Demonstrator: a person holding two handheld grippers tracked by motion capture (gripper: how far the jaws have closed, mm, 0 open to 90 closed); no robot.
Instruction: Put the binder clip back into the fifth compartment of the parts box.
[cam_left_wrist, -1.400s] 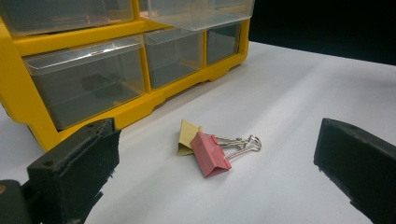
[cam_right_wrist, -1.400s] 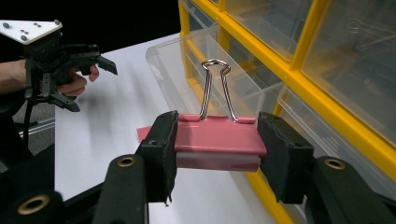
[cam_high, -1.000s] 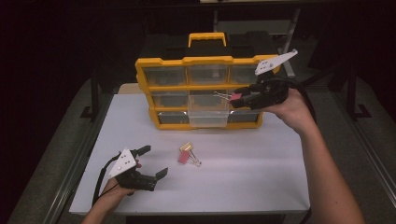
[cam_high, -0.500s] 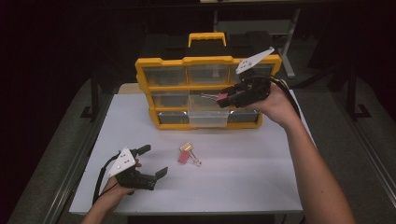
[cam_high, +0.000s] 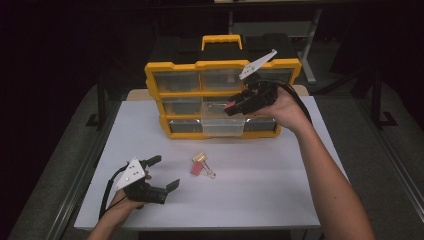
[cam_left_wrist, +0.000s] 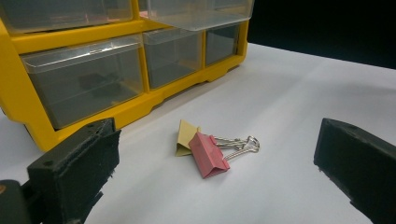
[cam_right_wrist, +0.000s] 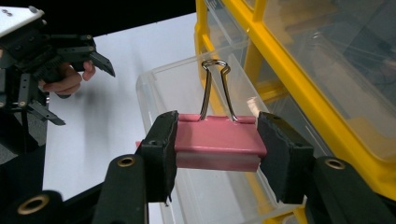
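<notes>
My right gripper (cam_right_wrist: 217, 142) is shut on a pink binder clip (cam_right_wrist: 218, 140), its wire handles pointing up. It holds the clip (cam_high: 230, 105) over the pulled-out clear drawer (cam_high: 221, 121) in the middle of the yellow organizer (cam_high: 222, 97). My left gripper (cam_high: 163, 173) rests open at the table's front left, its jaws wide apart. Ahead of those jaws a second pink binder clip (cam_left_wrist: 211, 152) and a yellow clip (cam_left_wrist: 185, 136) lie together on the white table (cam_high: 260, 190); these loose clips (cam_high: 201, 164) sit at mid-table.
The organizer has a carry handle (cam_high: 221, 42) and several clear drawers, mostly pushed in. In the right gripper view the person's other hand (cam_right_wrist: 70, 80) and gripper show far off. Dark floor surrounds the table.
My right gripper has carried the pink clip leftward along the organizer's front to above the open middle drawer. The left gripper and the loose clips have stayed put.
</notes>
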